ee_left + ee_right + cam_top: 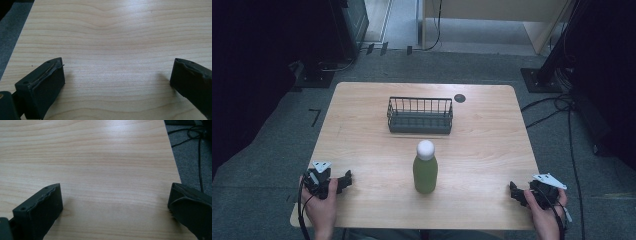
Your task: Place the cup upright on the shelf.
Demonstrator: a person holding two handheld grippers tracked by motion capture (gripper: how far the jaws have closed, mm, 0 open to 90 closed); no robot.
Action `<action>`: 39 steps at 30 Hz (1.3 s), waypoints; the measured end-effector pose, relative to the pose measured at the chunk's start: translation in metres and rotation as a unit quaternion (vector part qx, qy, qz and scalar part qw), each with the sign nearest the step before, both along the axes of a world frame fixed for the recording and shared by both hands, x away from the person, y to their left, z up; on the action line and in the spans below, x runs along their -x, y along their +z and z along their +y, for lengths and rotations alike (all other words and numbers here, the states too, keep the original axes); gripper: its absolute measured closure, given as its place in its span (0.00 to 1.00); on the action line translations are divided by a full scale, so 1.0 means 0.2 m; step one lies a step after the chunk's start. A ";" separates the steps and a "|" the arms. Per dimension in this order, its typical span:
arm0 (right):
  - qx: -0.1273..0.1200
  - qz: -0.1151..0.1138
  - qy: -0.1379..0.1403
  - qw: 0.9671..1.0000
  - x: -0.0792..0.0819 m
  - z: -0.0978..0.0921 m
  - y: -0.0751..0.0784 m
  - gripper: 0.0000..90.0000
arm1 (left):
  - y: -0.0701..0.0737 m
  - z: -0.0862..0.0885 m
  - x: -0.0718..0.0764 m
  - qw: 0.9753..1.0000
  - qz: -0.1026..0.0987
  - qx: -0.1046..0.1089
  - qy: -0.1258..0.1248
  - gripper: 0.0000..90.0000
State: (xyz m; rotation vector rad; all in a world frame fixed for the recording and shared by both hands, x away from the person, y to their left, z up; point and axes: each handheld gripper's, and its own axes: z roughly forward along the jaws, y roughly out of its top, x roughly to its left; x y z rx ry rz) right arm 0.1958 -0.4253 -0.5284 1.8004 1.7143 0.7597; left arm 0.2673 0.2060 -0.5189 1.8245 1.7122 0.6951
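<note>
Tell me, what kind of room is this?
Probably a lab or workshop set up for recording handling trials. A lone wooden table stands on grey carpet with cables trailing across it, dark equipment stands around it, and a person holds a left gripper and right gripper near a green bottle.

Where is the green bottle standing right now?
In the high view the green bottle stands upright at the table's near-centre, just in front of the wire basket, between the left tongs and right tongs.

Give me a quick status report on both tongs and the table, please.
Left tongs open, empty, near table edge. Right tongs likewise. Green bottle with white cap upright at centre, untouched. Black wire basket behind it, apart; nothing in the way.
</note>
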 end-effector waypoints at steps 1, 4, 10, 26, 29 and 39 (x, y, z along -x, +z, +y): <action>0.000 0.000 0.000 1.000 0.00 0.00 0.00 0.00 | 0.00 0.00 0.00 1.000 0.000 0.001 0.000 0.00; -0.007 -0.003 -0.008 1.000 -0.01 -0.01 0.00 0.00 | 0.00 0.00 0.00 1.000 0.000 -0.001 0.000 0.00; -0.009 -0.014 0.003 1.000 -0.02 0.06 0.06 0.00 | 0.00 0.00 0.00 1.000 0.000 0.000 0.000 0.00; -0.022 -0.042 0.068 0.997 -0.06 0.34 0.23 0.00 | 0.00 0.00 0.00 1.000 0.000 -0.001 0.000 0.00; -0.021 -0.045 0.083 0.995 -0.07 0.40 0.25 0.00 | 0.00 0.00 0.00 1.000 0.000 -0.001 0.000 0.00; -0.021 -0.049 0.120 0.991 -0.09 0.55 0.29 0.00 | 0.00 0.00 0.00 1.000 0.000 -0.001 0.001 0.00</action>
